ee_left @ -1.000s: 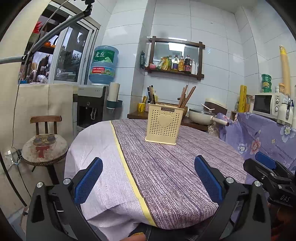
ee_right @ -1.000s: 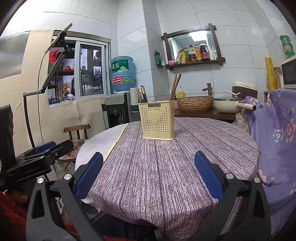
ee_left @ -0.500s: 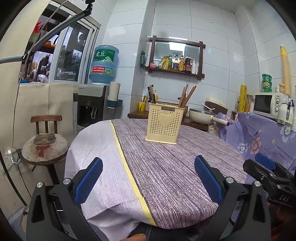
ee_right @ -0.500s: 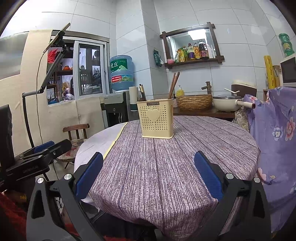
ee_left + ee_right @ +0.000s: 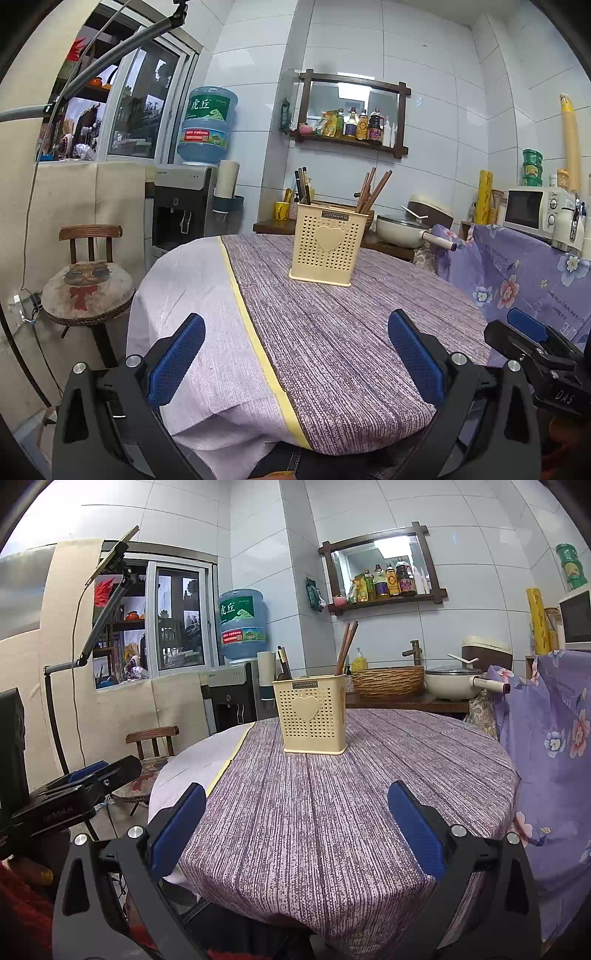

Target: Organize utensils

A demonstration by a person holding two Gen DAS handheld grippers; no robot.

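- Right gripper (image 5: pixel 295 823): pulled slightly back from the utensil holder (image 5: pixel 314 718); jaws apart, empty.
- Left gripper (image 5: pixel 295 358): unchanged, jaws apart, empty.
- Holder: upright mid-table (image 5: pixel 332 332), chopsticks (image 5: pixel 373 190) inside, well ahead of both.

two hand-held grippers, each with a black frame that branches into two angled arms. the left gripper (image 5: pixel 295 354) has rectangular blue finger pads (image 5: pixel 176 358) with a fine dimpled texture, and round silver screws sit on the black arms behind them. the right gripper (image 5: pixel 295 825) looks the same: blue textured pads (image 5: pixel 415 829), silver screws, triangular cut-outs in the black frame. faint pale lettering marks each gripper's side. a red knitted sleeve (image 5: pixel 22 915) shows at the lower left of the right wrist view.
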